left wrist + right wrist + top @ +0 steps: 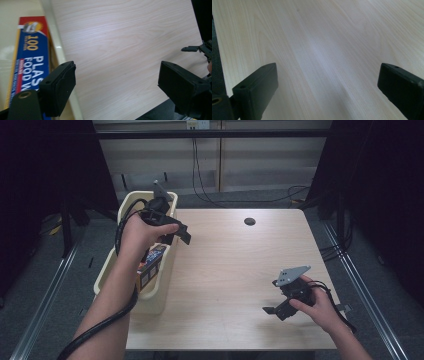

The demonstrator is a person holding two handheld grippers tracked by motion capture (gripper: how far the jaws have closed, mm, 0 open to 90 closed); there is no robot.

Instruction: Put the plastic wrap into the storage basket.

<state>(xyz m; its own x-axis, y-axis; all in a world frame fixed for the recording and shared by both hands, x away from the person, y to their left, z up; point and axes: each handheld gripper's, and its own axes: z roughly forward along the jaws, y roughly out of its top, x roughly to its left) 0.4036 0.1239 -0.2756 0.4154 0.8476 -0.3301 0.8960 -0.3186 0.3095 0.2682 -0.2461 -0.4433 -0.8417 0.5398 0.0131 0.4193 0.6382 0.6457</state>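
Cream bin (112, 270): we see it at the table's (230, 270) left edge, a blue-and-red box (149, 267) of plastic food wrap inside.
Left gripper (181, 231): we hold it just right of the bin's rim, jaws wide, holding nothing.
Right gripper (272, 310): near right, jaws wide, nothing between.

Bare table (230, 270) lies open between the bin (112, 277) and right hand-held gripper (276, 310).

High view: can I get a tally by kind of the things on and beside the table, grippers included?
Grippers: 2, the left gripper over the bin's rim and the right gripper low over the table, both with jaws apart and nothing between them
Cream plastic bins: 1
Plastic food wrap boxes: 1, lying in the bin
Total: 4
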